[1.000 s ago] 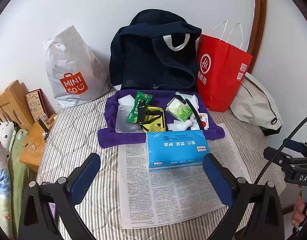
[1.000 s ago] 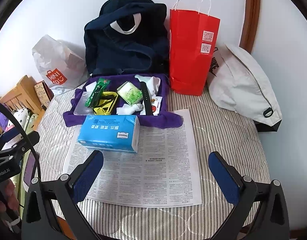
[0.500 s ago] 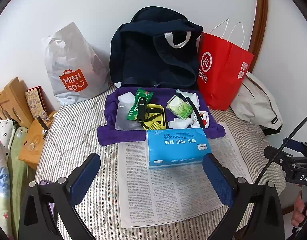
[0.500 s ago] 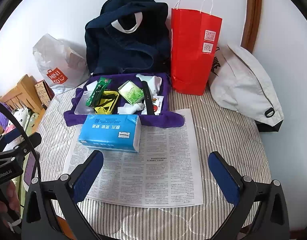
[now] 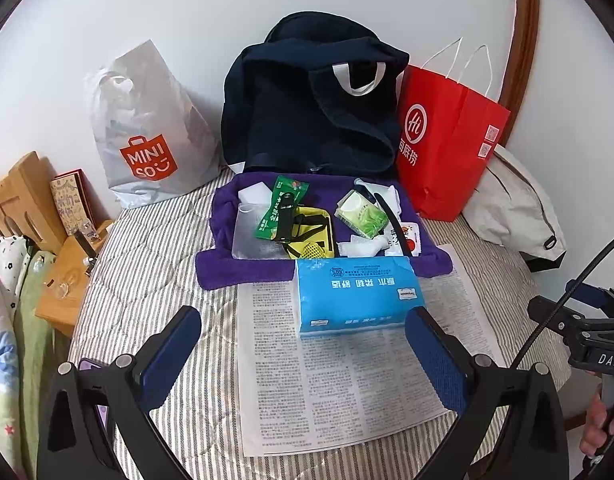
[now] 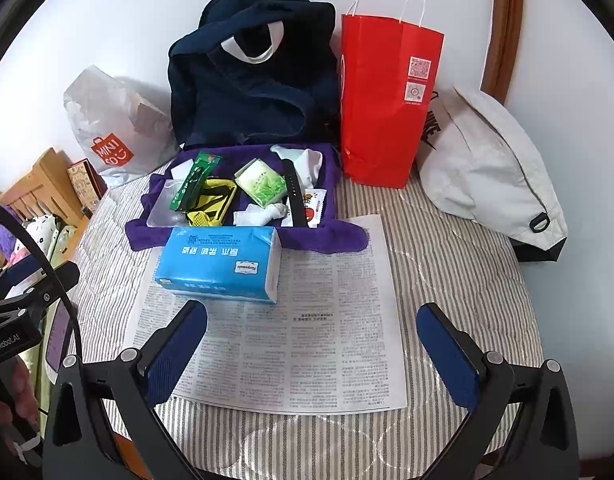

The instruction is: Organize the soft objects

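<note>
Striped quilted bedspread (image 6: pixel 447 248), nothing sorted yet: blue plastic-wrapped tissue pack (image 5: pixel 357 294) sits at twelve o'clock from the left gripper (image 5: pixel 303 354); right gripper (image 6: pixel 313 350) likewise gapes wide, empty.

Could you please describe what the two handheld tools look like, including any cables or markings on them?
Both tools share one build: black angular frames with silver rivets and two fingers faced with textured dark blue pads. The left tool carries white "GenRobot.AI" lettering on its body, the right tool shows "DAS" in white. A thin black cable arcs over each body. No sleeves are visible.
</note>
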{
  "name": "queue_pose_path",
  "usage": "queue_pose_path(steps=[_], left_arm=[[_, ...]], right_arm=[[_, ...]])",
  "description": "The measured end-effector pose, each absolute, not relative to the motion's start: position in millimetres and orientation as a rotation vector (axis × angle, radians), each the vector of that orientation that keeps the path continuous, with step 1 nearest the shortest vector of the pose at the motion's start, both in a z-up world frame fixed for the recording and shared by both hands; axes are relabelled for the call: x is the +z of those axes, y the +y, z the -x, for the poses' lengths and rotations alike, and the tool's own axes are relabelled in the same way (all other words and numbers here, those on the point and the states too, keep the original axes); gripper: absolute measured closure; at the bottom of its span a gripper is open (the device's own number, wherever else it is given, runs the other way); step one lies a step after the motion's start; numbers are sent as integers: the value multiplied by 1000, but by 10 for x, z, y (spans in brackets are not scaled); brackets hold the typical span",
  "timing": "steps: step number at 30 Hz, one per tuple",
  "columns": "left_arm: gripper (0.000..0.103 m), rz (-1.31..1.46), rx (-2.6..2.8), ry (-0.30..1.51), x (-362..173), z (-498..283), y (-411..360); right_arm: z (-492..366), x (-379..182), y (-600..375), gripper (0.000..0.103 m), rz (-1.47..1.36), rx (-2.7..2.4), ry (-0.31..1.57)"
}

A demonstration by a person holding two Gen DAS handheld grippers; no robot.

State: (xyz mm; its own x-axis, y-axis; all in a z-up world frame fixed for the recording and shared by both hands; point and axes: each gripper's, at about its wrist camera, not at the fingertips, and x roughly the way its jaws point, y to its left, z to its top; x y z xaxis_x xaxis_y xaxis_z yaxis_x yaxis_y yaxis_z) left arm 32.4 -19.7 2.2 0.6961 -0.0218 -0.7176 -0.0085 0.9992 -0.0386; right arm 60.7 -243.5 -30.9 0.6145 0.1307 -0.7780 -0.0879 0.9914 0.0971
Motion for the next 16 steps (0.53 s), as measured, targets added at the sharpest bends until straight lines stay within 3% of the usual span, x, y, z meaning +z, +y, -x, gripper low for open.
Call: queue_pose_path(steps=[16], left_arm=[[0, 26, 0, 813, -104, -399, -221]], right_arm=[[-650, -445, -2349, 0, -30, 145, 914]])
